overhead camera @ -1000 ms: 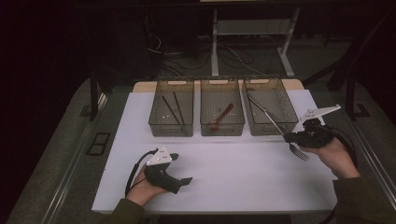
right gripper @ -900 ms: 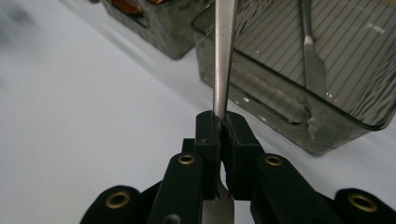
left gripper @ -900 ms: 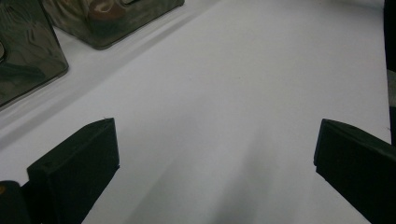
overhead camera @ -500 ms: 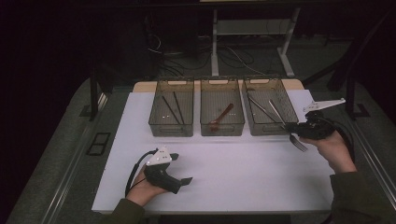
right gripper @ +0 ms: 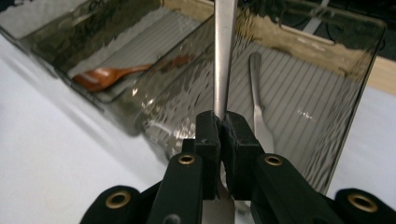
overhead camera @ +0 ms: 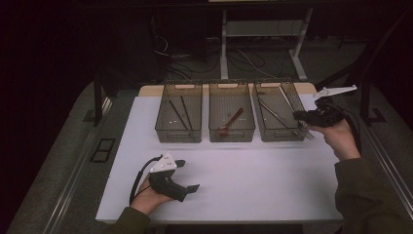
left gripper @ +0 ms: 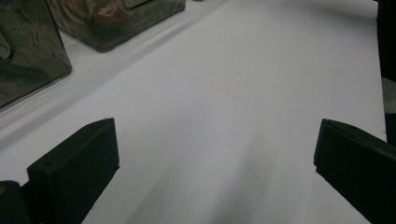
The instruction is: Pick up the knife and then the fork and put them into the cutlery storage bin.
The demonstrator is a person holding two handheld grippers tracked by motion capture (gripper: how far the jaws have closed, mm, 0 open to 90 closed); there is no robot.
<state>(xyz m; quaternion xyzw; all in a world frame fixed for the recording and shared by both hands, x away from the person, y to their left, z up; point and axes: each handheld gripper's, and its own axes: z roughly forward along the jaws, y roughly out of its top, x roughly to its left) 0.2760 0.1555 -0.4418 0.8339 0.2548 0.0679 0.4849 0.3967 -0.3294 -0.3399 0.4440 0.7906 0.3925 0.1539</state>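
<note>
My right gripper (overhead camera: 298, 116) (right gripper: 222, 135) is shut on a metal fork (overhead camera: 308, 132) (right gripper: 225, 56). The fork's handle reaches over the right bin (overhead camera: 280, 135) (right gripper: 336, 140), its tines hang down outside the bin's near right corner. Another metal utensil (right gripper: 259, 107) lies inside that bin. My left gripper (overhead camera: 192, 187) (left gripper: 215, 140) rests low on the white table (overhead camera: 253, 185) at the front left, jaws wide open with nothing between them.
Three clear bins stand in a row at the back of the table. The left bin (overhead camera: 178, 135) holds dark sticks (overhead camera: 184, 111). The middle bin (overhead camera: 231, 134) holds a wooden spoon (overhead camera: 229, 123) (right gripper: 109, 77). Dark floor and cables lie beyond the table.
My right gripper has carried the fork up and back, bringing its handle over the right bin. The left gripper has stayed still.
</note>
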